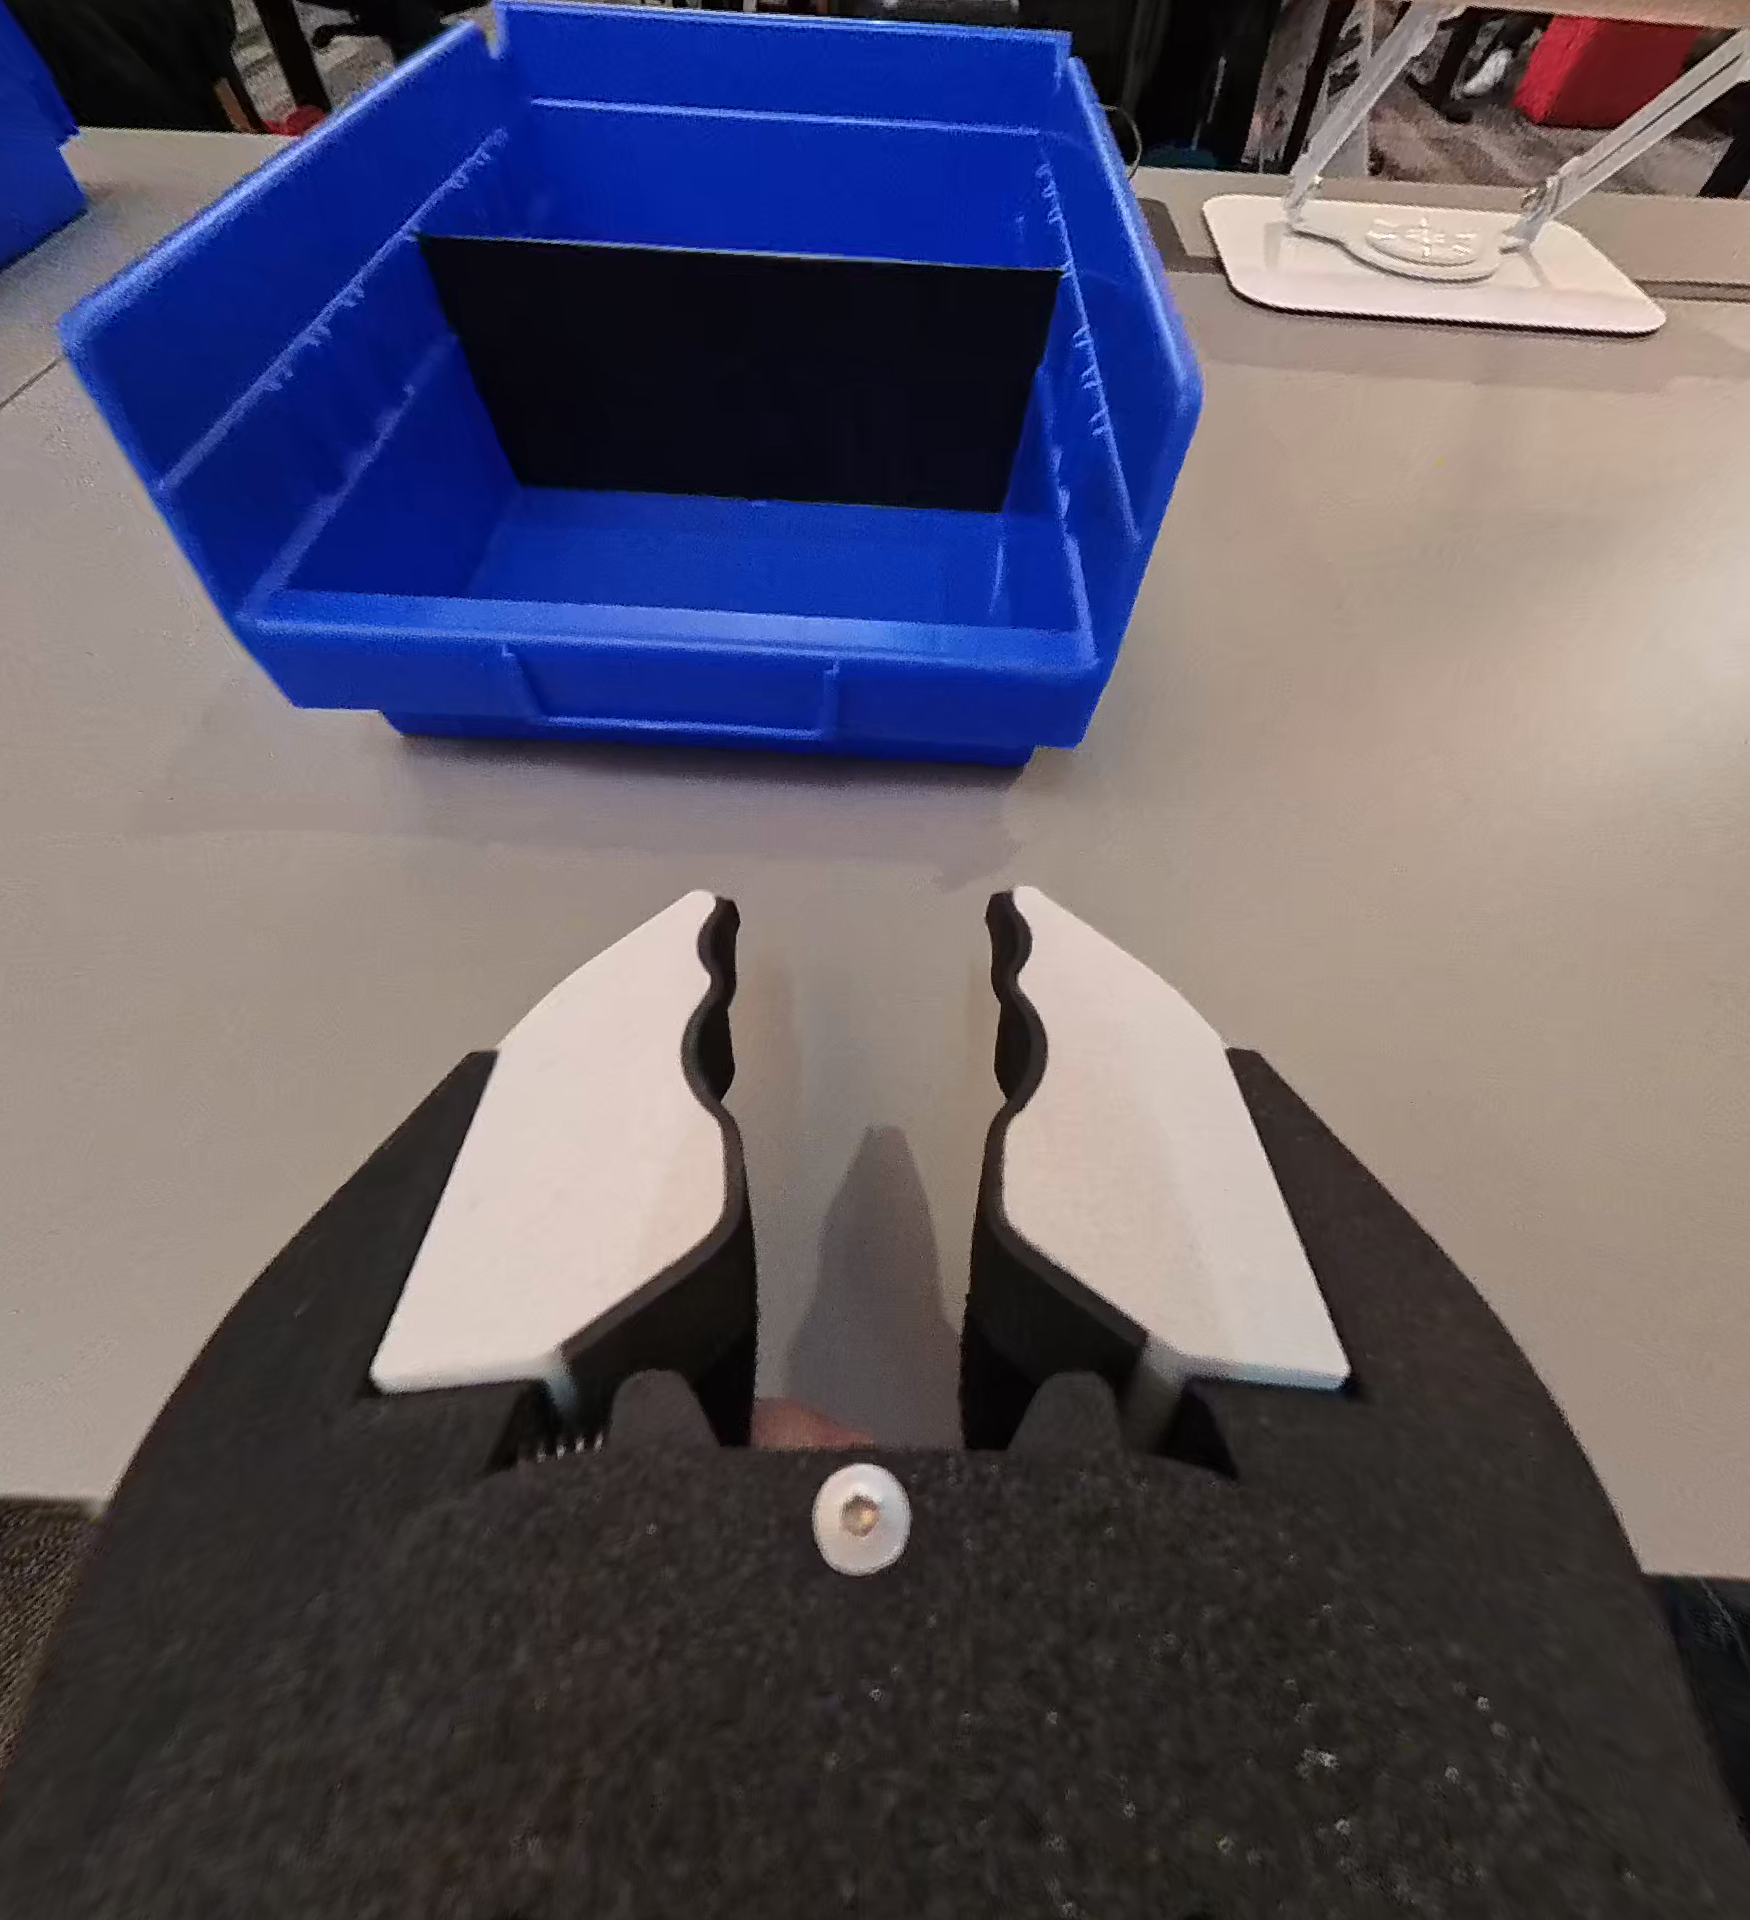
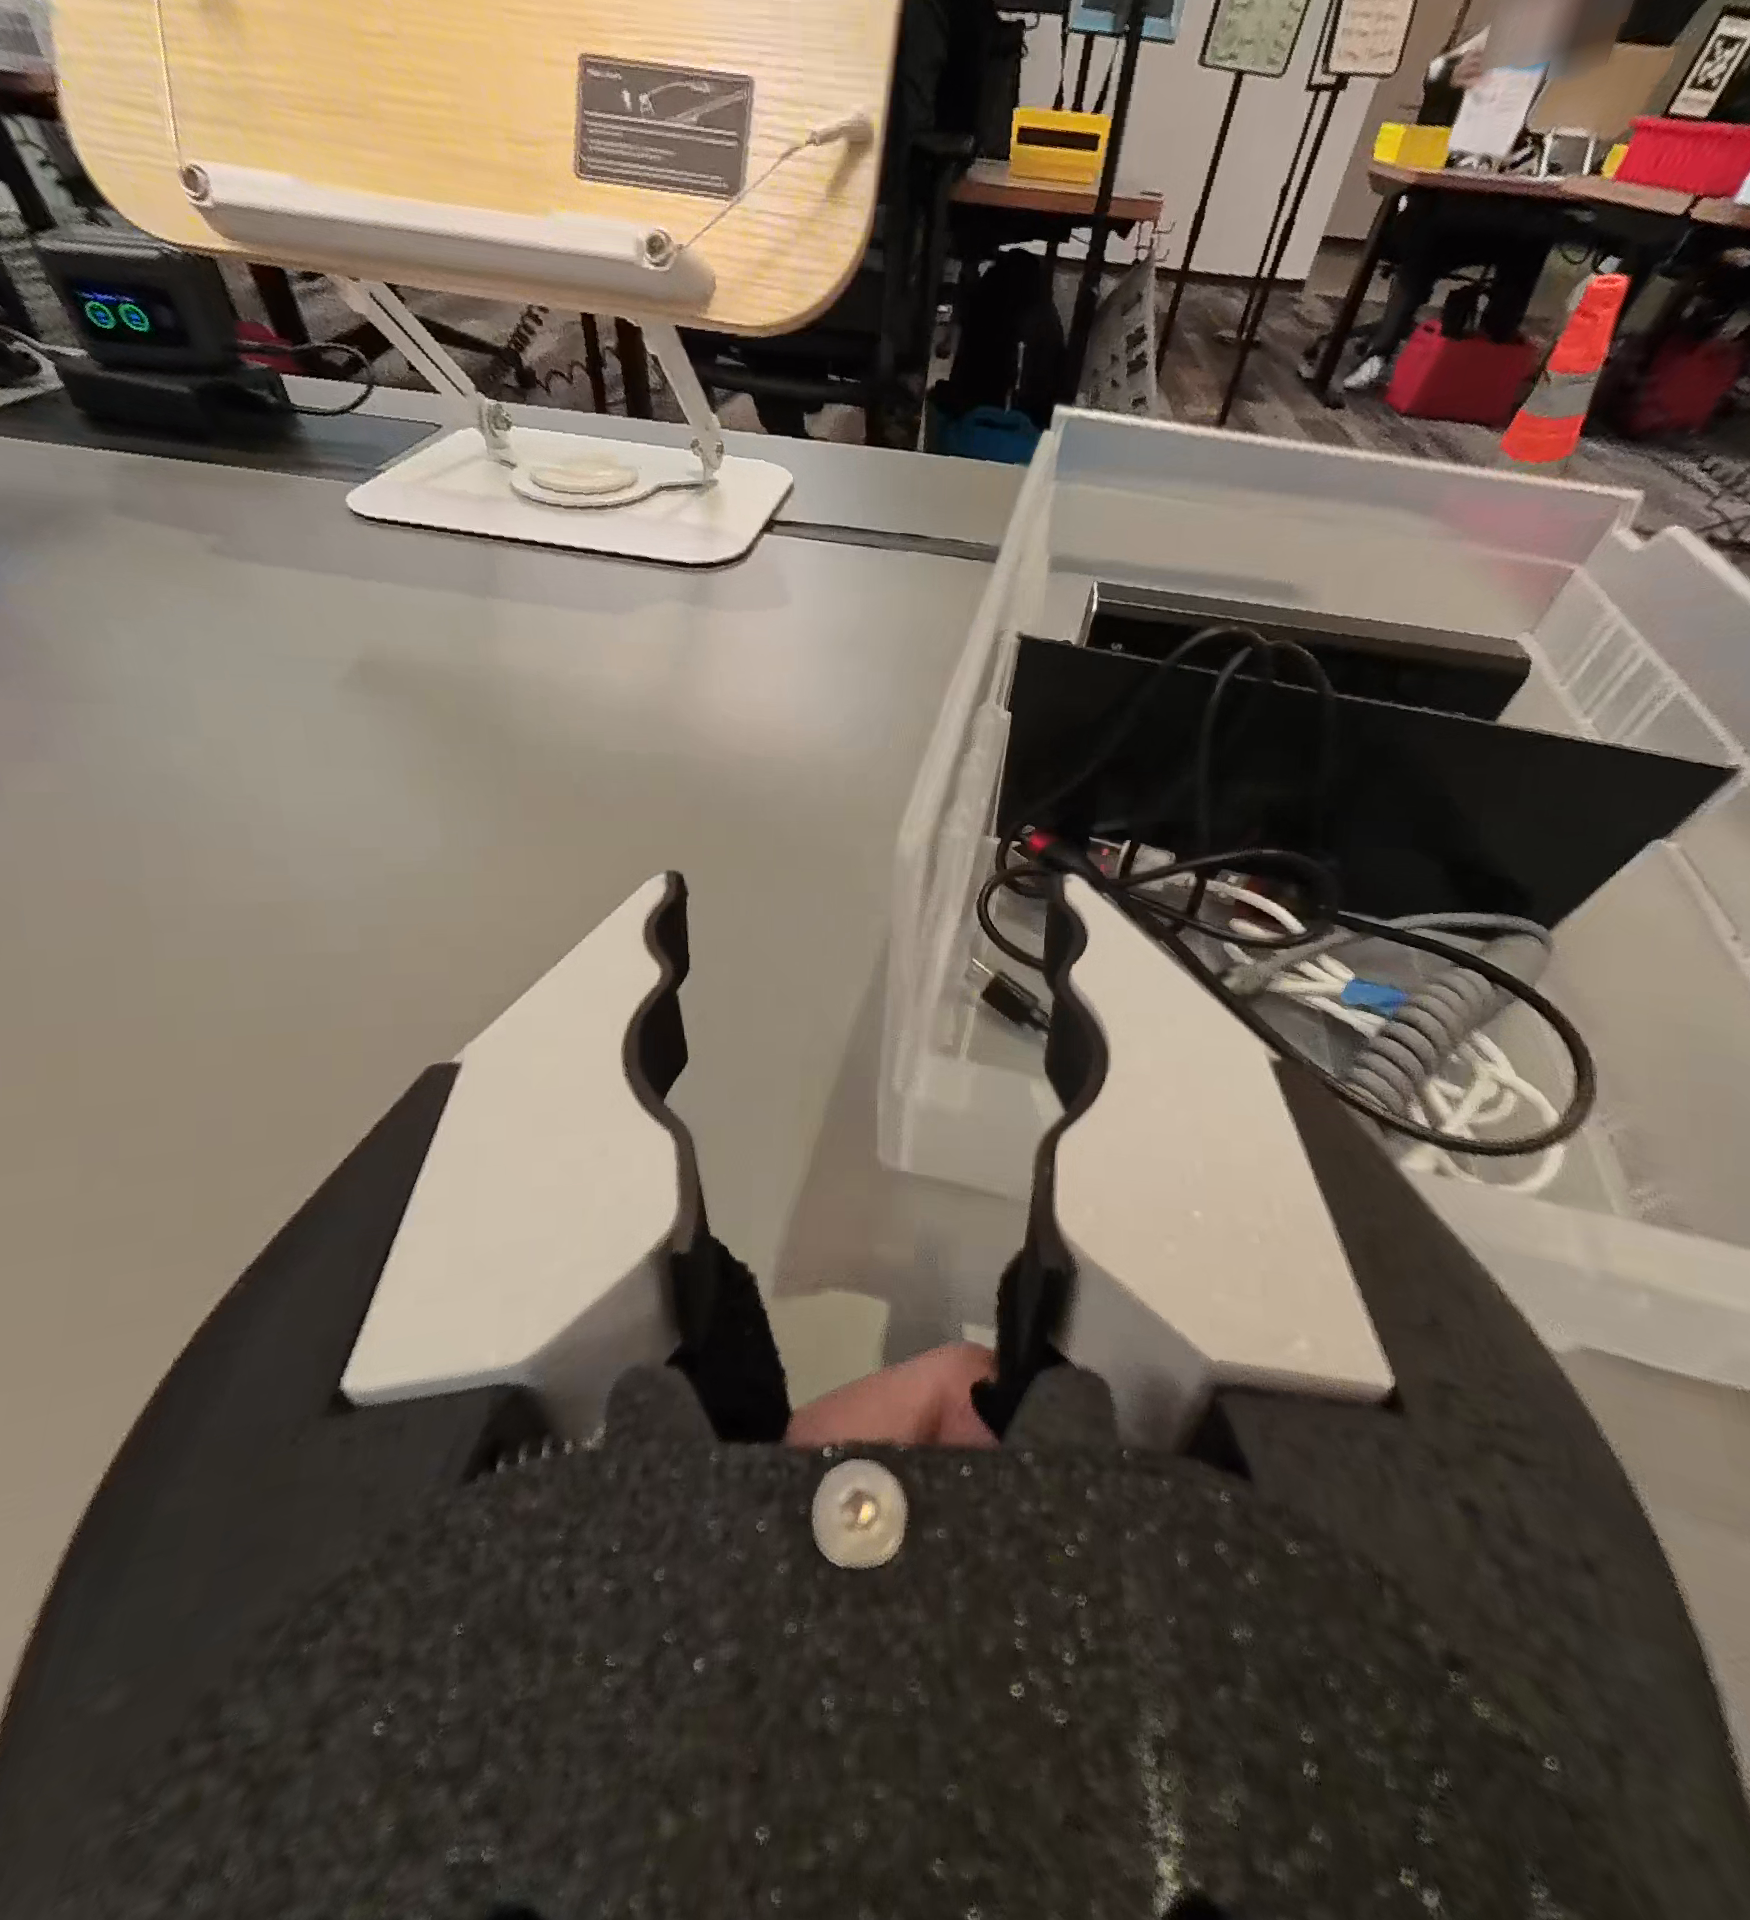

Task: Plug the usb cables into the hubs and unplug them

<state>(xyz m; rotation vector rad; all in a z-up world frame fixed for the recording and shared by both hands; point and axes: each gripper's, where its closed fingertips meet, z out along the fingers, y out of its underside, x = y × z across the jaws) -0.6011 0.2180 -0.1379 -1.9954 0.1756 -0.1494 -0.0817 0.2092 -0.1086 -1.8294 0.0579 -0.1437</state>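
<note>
Nothing of the task is looking done yet — both tools are hovering empty over the grey table (image 1: 227, 935). The left gripper (image 1: 863, 914) is holding its jaws moderately apart with nothing between them, and it is facing a blue bin (image 1: 642, 644) whose front compartment is lying bare before a black divider (image 1: 736, 374). The right gripper (image 2: 866, 894) is gaping wide and gripping nothing, just beside a clear bin (image 2: 928, 935) where the usb cables (image 2: 1390, 997) are sitting in a tangle of black, white and grey. A hub may be lying among them, but I cannot tell. By my reading, every plugging and unplugging is still waiting — starting with a cable pickup.
</note>
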